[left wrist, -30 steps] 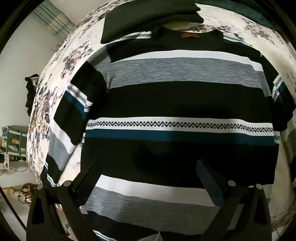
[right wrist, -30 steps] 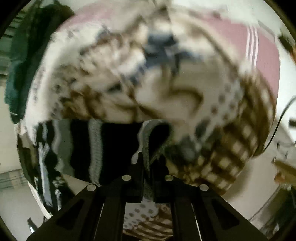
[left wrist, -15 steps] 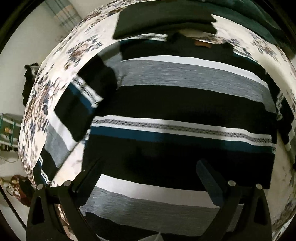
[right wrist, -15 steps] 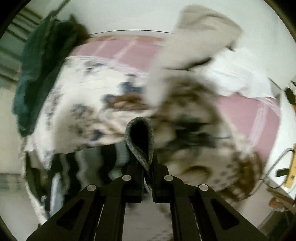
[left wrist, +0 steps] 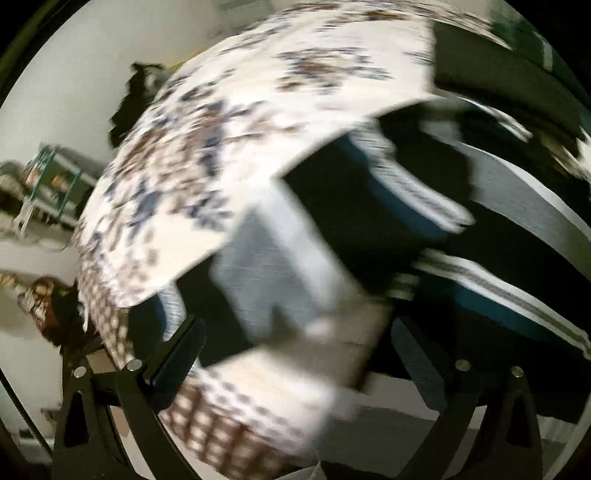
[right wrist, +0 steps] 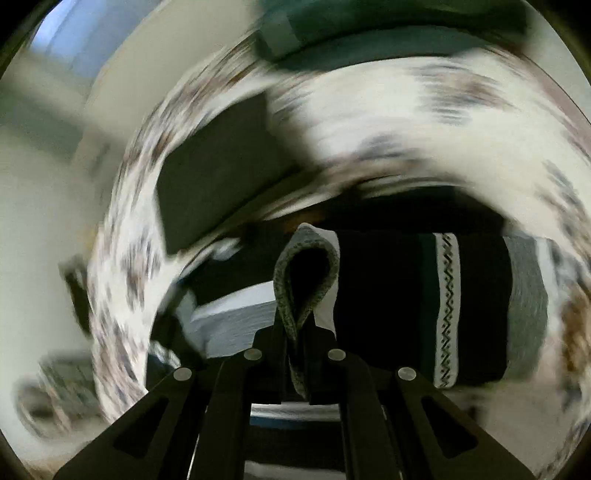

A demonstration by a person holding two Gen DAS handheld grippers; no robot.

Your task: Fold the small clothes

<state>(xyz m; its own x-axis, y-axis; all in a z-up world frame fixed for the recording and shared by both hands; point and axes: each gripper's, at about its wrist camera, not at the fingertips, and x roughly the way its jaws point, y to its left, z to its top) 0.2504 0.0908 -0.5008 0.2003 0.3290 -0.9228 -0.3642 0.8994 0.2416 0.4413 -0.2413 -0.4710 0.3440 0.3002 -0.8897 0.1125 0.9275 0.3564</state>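
A striped sweater (left wrist: 517, 229) in black, grey, white and teal lies on a floral bedspread (left wrist: 207, 147). Its left sleeve (left wrist: 280, 266) lies spread in front of my left gripper (left wrist: 295, 354), which is open and hovers over the sleeve end, empty. My right gripper (right wrist: 295, 332) is shut on the grey cuff (right wrist: 306, 280) of the other sleeve, and the sleeve (right wrist: 447, 306) hangs across the sweater body to the right. Both views are motion-blurred.
A folded dark garment (right wrist: 218, 177) lies on the bedspread beyond the sweater collar, also in the left wrist view (left wrist: 498, 62). A teal fabric pile (right wrist: 369, 33) lies farther back. The bed edge and floor clutter (left wrist: 40, 184) are at left.
My left gripper swung left from over the sweater's hem to over the left sleeve. My right gripper carried the pinched cuff from off the bed's side back over the sweater body.
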